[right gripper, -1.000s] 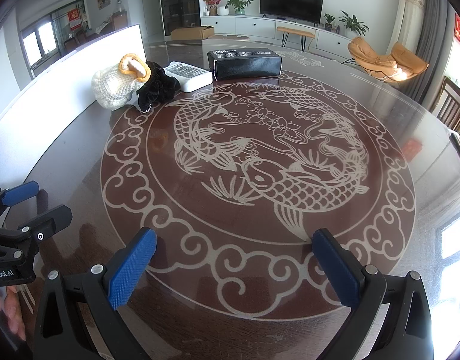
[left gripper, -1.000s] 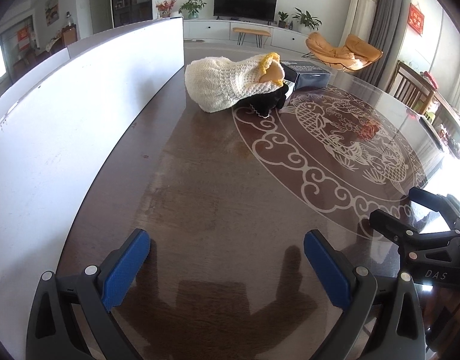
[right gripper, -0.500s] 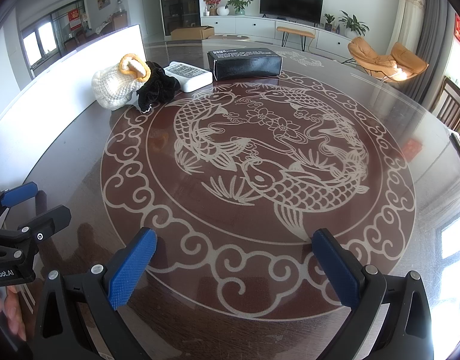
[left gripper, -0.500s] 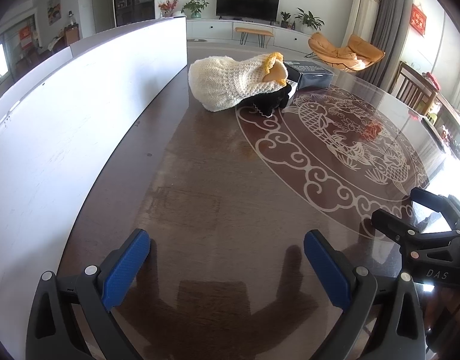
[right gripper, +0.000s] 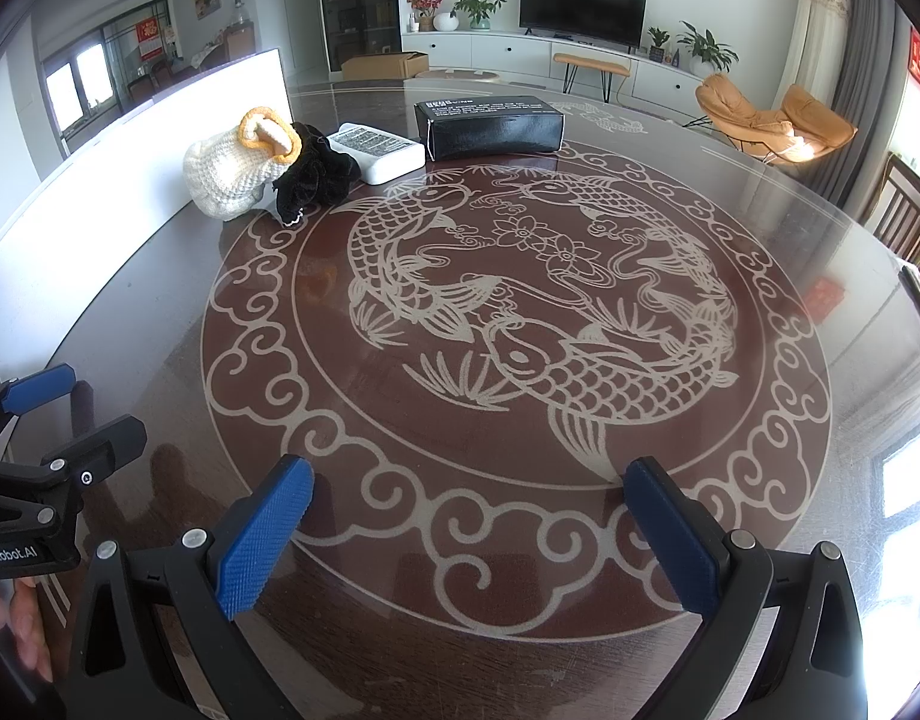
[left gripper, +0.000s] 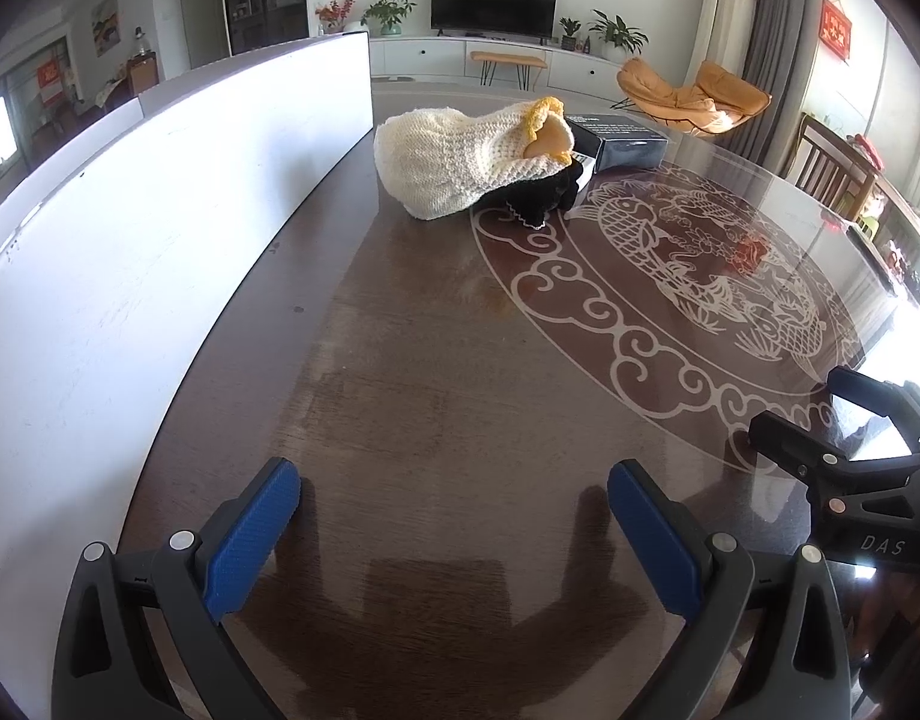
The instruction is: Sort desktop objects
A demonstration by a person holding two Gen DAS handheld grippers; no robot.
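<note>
Nearing the knitted pouch (left gripper: 460, 165), left claw (left gripper: 453, 516) gapes empty; right claw (right gripper: 469, 510) unmoved, likewise.

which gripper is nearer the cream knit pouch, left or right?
Left, by a modest margin. The left gripper faces the cream knit pouch almost straight ahead across bare table. The right gripper sits beside it, with the pouch far off to its left.

Open tabletop (right gripper: 520, 312) ahead of both grippers; white board (left gripper: 159, 228) walls off left edge; far-left cluster blocks: knit pouch (right gripper: 231, 174), black cloth (right gripper: 315, 177), white box (right gripper: 378, 150), black box (right gripper: 490, 126)
</note>
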